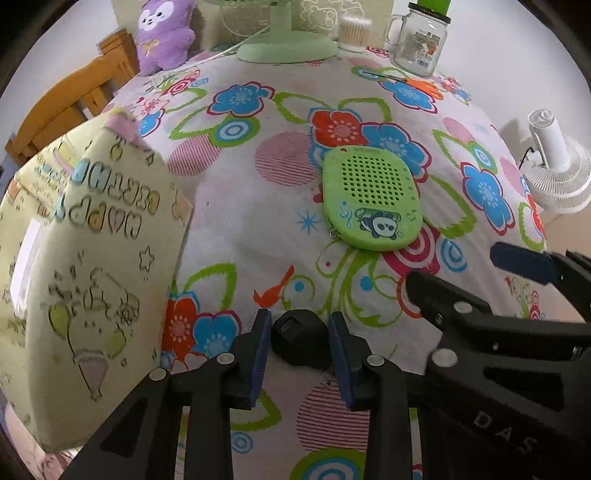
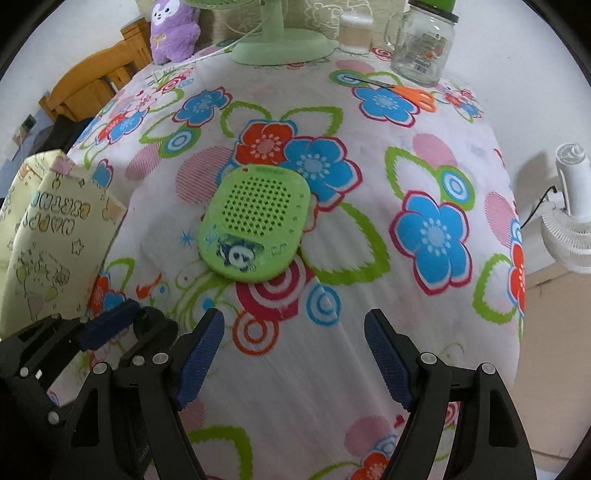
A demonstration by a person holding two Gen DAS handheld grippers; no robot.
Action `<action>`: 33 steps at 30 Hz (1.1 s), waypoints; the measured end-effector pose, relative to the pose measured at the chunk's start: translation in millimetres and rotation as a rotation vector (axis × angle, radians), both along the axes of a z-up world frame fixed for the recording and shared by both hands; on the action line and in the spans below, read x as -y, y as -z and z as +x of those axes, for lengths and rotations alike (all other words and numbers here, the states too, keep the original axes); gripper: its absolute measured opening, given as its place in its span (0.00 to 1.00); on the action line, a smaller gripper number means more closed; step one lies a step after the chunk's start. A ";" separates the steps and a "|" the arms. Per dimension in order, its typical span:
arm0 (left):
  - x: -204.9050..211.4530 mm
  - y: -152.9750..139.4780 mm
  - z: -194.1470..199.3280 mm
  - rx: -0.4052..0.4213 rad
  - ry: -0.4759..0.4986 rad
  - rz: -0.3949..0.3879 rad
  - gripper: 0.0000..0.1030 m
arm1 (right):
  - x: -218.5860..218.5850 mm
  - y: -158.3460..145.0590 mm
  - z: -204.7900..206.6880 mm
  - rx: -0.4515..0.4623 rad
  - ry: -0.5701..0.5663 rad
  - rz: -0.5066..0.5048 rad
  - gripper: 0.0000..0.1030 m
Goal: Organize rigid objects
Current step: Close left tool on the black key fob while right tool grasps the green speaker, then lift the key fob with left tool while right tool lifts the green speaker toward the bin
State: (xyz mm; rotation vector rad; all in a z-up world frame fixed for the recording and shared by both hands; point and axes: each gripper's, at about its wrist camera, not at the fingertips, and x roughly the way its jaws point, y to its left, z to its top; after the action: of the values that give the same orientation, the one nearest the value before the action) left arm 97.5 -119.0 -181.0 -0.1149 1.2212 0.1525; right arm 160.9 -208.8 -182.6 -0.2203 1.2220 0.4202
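Observation:
A green perforated case with a panda print [image 1: 371,199] lies flat on the flowered tablecloth [image 1: 236,229]; it also shows in the right wrist view [image 2: 255,225]. My left gripper [image 1: 300,345] is shut on a small black rounded object [image 1: 300,341] just above the cloth, near the table's front. My right gripper [image 2: 293,354] is open and empty, a short way in front of the green case. It also shows at the right of the left wrist view [image 1: 476,280].
A pale yellow gift bag [image 1: 85,266] stands at the left. At the back are a purple plush [image 1: 164,33], a green fan base [image 1: 286,46], a cotton swab jar [image 1: 354,33], a glass mug jar [image 1: 419,40] and orange scissors [image 1: 424,86]. A white fan [image 1: 554,166] stands right.

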 end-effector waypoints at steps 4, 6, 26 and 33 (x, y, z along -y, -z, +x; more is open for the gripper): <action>-1.7 -0.7 6.6 -0.011 0.015 0.008 0.31 | -7.4 -0.6 9.0 0.001 -0.005 0.006 0.79; -2.2 -1.6 10.7 -0.015 0.024 0.006 0.31 | -11.2 -0.6 13.6 -0.001 -0.010 0.009 0.79; -26.9 1.1 41.7 -0.073 -0.041 -0.025 0.31 | -49.5 15.2 47.9 -0.033 -0.039 0.039 0.79; -33.4 1.3 48.4 -0.074 -0.046 -0.030 0.31 | -55.6 18.0 55.9 -0.013 -0.035 0.033 0.79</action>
State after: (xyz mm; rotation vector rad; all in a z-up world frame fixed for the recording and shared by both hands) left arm 145.9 -85.6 -182.3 -0.1650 1.2951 0.1802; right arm 216.8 -153.2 -200.6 -0.2108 1.2244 0.4723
